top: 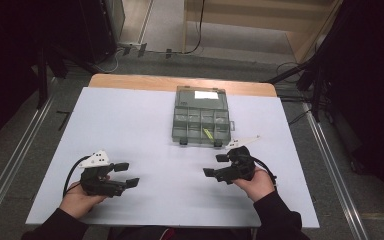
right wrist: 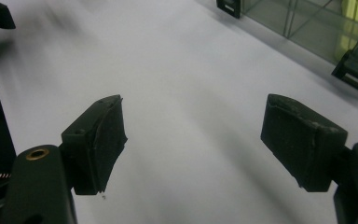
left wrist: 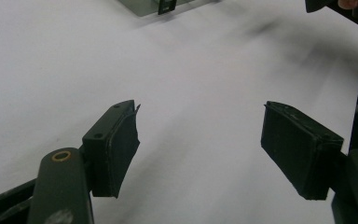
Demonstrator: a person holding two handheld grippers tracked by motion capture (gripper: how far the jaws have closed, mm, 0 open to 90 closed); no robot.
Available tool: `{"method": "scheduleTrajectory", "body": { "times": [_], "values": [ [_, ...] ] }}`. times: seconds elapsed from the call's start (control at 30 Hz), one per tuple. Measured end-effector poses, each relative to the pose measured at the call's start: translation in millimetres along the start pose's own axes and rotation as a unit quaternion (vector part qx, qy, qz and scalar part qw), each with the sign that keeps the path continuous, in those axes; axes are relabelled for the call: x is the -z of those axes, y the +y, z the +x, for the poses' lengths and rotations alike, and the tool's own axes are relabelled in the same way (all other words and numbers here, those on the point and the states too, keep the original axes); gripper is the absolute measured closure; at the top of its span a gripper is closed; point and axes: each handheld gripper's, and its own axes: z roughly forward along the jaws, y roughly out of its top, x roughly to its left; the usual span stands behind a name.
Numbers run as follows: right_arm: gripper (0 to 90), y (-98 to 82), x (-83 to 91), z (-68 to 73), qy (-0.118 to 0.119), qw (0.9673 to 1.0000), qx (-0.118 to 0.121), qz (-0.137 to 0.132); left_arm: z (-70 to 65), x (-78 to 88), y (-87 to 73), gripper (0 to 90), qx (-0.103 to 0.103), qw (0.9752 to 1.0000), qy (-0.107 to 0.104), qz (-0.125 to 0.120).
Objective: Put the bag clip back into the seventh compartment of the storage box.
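A: We see the compartment box [top: 200,118] lying closed toward the far side of the table [top: 130,120], its two dark latches facing us. Something thin and yellow-green [top: 208,133] shows through the clear lid in a front compartment.

B: And the grippers? We read the right gripper [top: 216,164] as just in front of the box, below its right front corner, held in the right hand [top: 254,182] and pointing left across the white surface.

A: Yes. In the right gripper view its jaws stand wide apart with only bare table between them, and the box's latches sit at the upper right, near but not touching.

B: The left gripper [top: 126,174] is well apart from the box, in front of it and off to its left, in the left hand [top: 80,197].

A: In the left gripper view its jaws are wide too, nothing between them; a corner of the box shows at the top edge.
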Motion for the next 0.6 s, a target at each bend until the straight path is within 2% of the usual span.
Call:
{"method": "scheduleTrajectory", "body": {
  "times": [0.23, 0.6],
  "values": [
    [22.4, -11.5, 4.4, 0.1, -0.002, 1.0, 0.004, 0.002, -0.2, -0.1, -0.1, 26.7, 0.0, 1.0, 0.001, 0.0],
    [22.5, -30.1, 17.4, -4.2, -0.02, 0.9998, 0.003, 0.001, -0.2, -0.3, 0.0, 26.6, -0.002, 1.0, 0.003, 0.002]
  ]
}}
